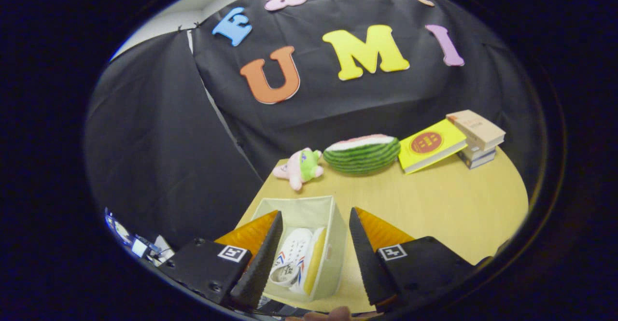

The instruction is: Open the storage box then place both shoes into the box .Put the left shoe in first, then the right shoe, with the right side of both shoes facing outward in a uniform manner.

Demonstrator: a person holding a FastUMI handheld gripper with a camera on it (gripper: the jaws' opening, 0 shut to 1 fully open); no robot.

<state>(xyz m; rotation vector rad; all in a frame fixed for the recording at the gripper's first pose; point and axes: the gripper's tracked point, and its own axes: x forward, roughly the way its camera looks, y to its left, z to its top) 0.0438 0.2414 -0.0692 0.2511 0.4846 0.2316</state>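
Gripper view: the claw (314, 258) hangs above the desk (434, 205) with its fingers (263, 258) spread well apart and nothing between them under pressure. It carries no load.

Directly below and between the fingers stands the storage box (333, 244), a pale fabric bin with its top open. One white shoe (292, 258) with coloured side stripes lies inside it, resting on its side against the near-left wall, sole edge toward the right. Whether a second shoe lies under or beside it cannot be told; a yellowish edge next to the shoe may be its sole or box lining. No other shoe is seen on the desk.

Beyond the box, well apart from it, lie a pink and green plush toy (299, 166), a watermelon-slice cushion (362, 154), a yellow book (429, 145) and a small stack of books (475, 137).

Judgement: the box is open and at least one shoe is stowed; the remaining step appears to be fetching and seating the other shoe. To do that well, grip it at the mid-body, bring it in matching the orientation of the stowed shoe, and lower it into the free space on the right side without dragging the soft wall inward. Release only once it is settled.
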